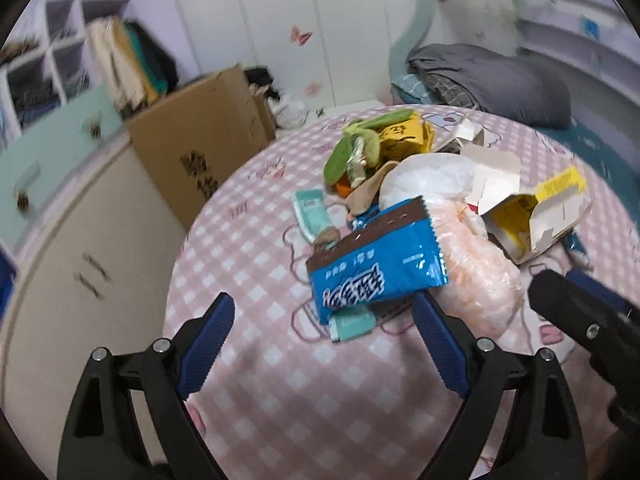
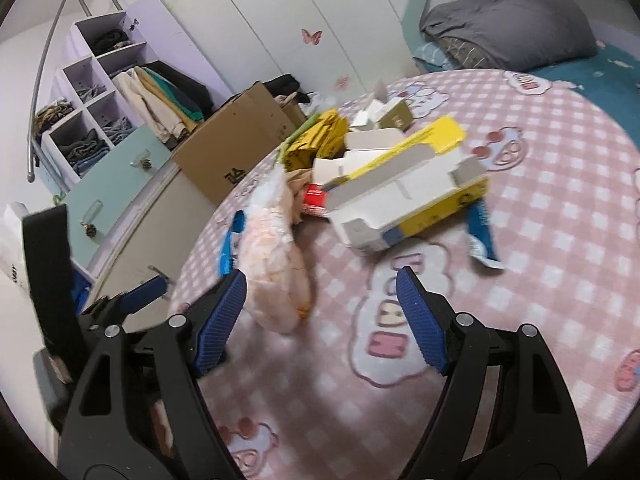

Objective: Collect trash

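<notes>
Both claws spread and empty, left gripper (image 1: 324,336) nearest the blue wrapper (image 1: 376,258): looks light, crinkly, slippery foil, so I'd pinch its flat near edge.

Trash is lying heaped near the far edge of the pink checked bedspread (image 1: 280,420): a blue snack wrapper (image 1: 380,260) leaning on a pale pink plastic bag (image 1: 476,268), beside an opened yellow carton (image 2: 412,196).
</notes>
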Tool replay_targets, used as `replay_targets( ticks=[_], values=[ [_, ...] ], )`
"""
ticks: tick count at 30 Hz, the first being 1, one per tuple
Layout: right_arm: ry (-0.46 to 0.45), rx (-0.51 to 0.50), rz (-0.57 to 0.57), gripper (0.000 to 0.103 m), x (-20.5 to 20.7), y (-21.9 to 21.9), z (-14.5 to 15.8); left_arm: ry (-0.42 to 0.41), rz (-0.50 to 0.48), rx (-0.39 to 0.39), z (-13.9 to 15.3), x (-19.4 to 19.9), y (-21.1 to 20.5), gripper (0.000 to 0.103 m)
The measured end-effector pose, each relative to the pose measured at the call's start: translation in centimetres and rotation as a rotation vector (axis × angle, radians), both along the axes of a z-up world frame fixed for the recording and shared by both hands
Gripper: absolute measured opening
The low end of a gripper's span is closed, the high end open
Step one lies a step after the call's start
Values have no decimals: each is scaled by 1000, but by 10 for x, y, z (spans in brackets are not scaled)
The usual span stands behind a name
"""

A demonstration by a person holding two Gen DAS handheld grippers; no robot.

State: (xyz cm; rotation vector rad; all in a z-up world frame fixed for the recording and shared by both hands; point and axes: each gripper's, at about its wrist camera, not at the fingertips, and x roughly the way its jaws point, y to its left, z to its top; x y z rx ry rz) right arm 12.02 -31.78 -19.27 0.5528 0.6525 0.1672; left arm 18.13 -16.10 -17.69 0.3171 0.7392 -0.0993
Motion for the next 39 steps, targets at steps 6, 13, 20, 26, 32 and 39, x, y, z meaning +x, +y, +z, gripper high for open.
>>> replay_targets(
  ticks=[6, 13, 20, 26, 32, 39],
  values=[
    [18, 24, 24, 76, 14, 7, -2, -19, -50, 33, -9, 14, -9, 88],
    [41, 57, 42, 76, 31, 16, -7, 34, -60, -116, -9, 29, 11, 27],
    [69, 28, 88, 41, 47, 36, -5, 44, -34, -285, 1, 21, 44, 11],
    [19, -55, 56, 35, 33, 51, 15, 0, -30, -379, 21, -2, 67, 11],
    [-44, -120, 93, 35, 20, 85, 45, -17, 7, -453, 37, -17, 102, 11],
    [-63, -135, 298, 36, 32, 175, 57, -20, 152, -489, 39, -30, 177, 11]
  ],
)
